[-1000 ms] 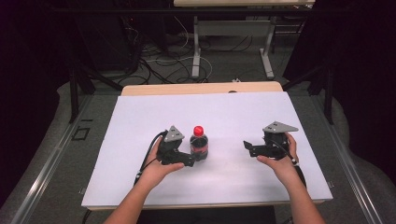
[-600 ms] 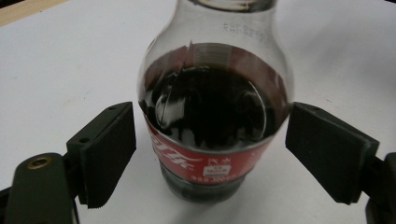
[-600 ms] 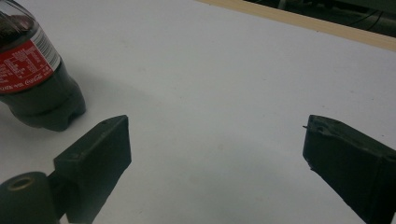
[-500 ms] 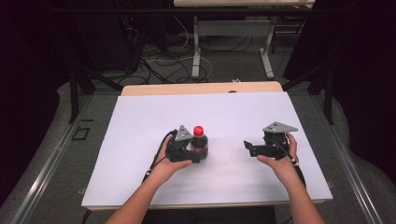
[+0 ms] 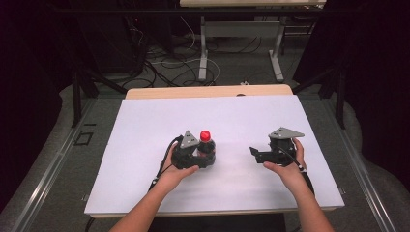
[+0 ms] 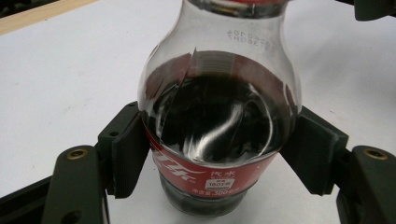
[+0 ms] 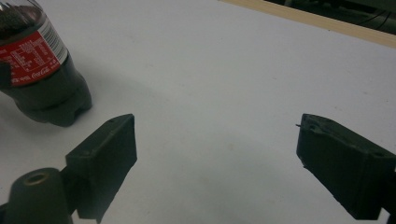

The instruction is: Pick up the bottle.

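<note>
I held a gripper in each hand over the white table. My left gripper was near the middle of the table, a bit to the left. Its two black jaws had just been closing, and the cola bottle stood between them. In the left gripper view both pads pressed on the sides of the cola bottle, right at its red label. So my left fingers were clamped on the bottle. The bottle stood upright on the table, with dark drink inside and a red cap on top. My left hand held that gripper from the near side.

My right gripper was on the right side of the table, well apart from the bottle. Its jaws pointed left, toward the bottle. In the right gripper view the two pads stood wide apart with bare white table between them. They had just been closing a little, but they held nothing. The cola bottle showed far off at the left in that view. My right hand held the gripper from the near side.
</note>
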Demonstrator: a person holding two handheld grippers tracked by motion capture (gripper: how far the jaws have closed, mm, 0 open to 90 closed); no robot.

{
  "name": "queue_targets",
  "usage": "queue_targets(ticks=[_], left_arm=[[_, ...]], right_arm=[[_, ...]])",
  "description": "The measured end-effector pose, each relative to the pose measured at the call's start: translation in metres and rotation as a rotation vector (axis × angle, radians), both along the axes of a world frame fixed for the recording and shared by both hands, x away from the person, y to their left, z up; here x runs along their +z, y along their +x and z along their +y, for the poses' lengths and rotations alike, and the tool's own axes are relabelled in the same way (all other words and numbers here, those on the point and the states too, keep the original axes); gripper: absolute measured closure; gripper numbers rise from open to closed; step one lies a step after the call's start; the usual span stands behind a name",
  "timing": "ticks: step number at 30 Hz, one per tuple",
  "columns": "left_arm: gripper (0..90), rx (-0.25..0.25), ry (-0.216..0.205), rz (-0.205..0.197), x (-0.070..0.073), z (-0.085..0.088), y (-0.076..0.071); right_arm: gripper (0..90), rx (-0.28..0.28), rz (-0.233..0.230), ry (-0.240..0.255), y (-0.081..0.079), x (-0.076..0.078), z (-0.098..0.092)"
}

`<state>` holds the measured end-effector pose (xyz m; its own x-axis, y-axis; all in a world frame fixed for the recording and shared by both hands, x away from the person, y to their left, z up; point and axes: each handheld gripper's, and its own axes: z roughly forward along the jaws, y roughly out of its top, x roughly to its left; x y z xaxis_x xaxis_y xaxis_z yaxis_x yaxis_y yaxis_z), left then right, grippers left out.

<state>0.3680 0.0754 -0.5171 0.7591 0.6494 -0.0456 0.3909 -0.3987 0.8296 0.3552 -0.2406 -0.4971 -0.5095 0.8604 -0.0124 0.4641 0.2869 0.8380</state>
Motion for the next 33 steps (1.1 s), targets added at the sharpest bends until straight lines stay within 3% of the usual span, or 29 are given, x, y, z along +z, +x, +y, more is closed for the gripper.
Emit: queue_targets(ticks=[9,15,19,24,26,31,33], left_arm=[[30.1,0.016,-0.003,0.016,0.004,0.003,-0.002],[30.2,0.029,0.006,0.011,0.010,0.006,-0.007],[30.2,0.030,0.003,0.013,0.014,0.009,-0.011],[30.2,0.039,0.006,0.012,0.016,0.011,-0.014],[30.2,0.035,0.014,0.010,0.016,0.011,-0.015],[30.2,0.027,0.030,0.012,0.017,0.012,-0.016],[30.2,0.032,0.017,0.008,0.016,0.010,-0.016]], right_arm=[[15.9,0.024,-0.002,0.007,-0.001,0.000,0.005],[23.0,0.071,-0.008,0.009,-0.004,0.005,0.017],[31.1,0.137,0.002,0.044,-0.005,0.016,0.029],[34.8,0.198,-0.019,0.075,-0.005,0.036,0.050],[35.2,0.211,-0.005,0.096,-0.006,0.043,0.059],[38.4,0.266,-0.037,0.097,-0.007,0.060,0.079],[38.4,0.289,-0.045,0.096,-0.007,0.065,0.088]])
